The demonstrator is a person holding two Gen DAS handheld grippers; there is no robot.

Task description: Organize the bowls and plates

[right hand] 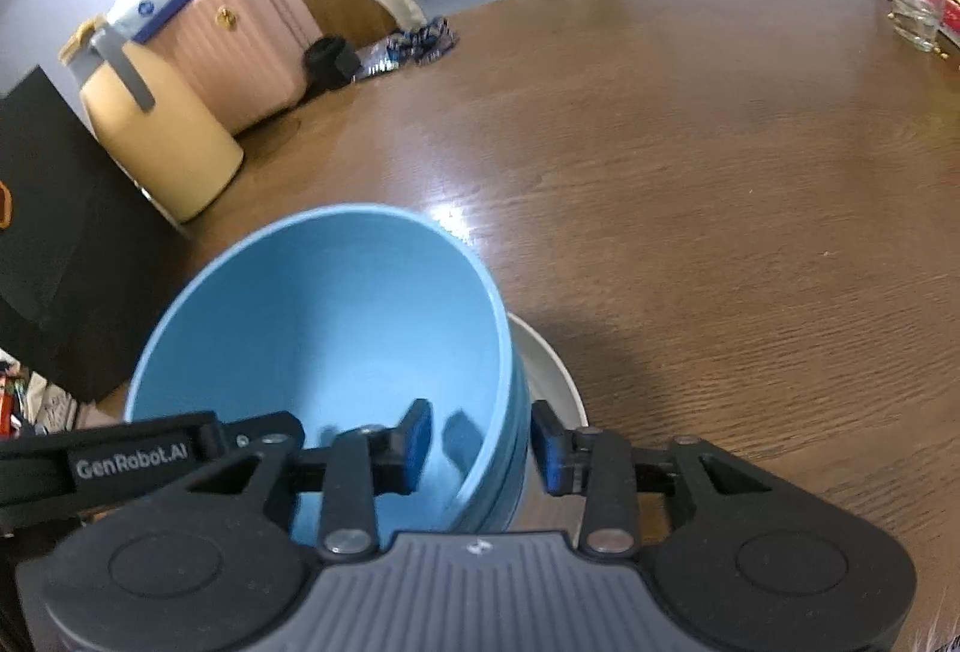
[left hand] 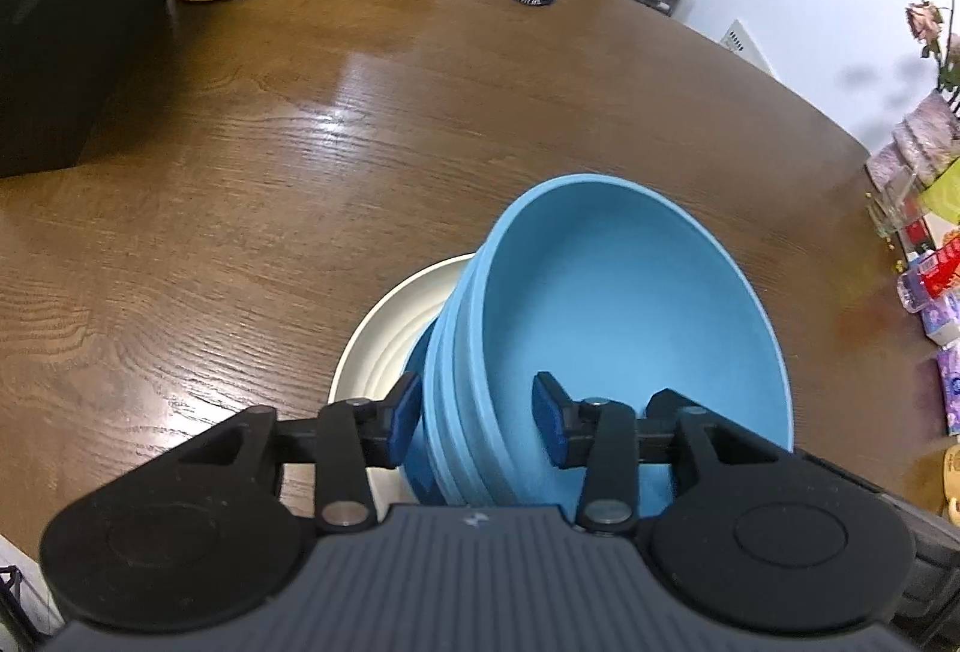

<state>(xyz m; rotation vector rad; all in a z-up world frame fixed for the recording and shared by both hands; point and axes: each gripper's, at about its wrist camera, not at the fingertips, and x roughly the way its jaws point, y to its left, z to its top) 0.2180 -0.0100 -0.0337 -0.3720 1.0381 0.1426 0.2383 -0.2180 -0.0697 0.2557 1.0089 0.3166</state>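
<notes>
Left gripper (left hand: 474, 421): the fingers (left hand: 399, 421) stand partly open and straddle the near left wall of the bowls (left hand: 624, 316). One pad sits outside the wall, the other inside the cavity. A gap shows on each side of the wall; the pads do not press on it.

Bowls: a nested blue stack, with several rims visible one under another at the left wall. The stack rests on a white plate (left hand: 384, 328) on the wooden counter (left hand: 300, 141). The opening faces up, with the far rim raised toward the left wrist camera. The stack is round, with no long axis.

Right gripper (right hand: 480, 445): the fingers (right hand: 549, 448) stand partly open and straddle the near right wall of the bowls (right hand: 336, 316). The left pad is inside, the right pad outside, above the plate (right hand: 549, 370). Clear space shows between each pad and the wall; nothing is clamped.
</notes>
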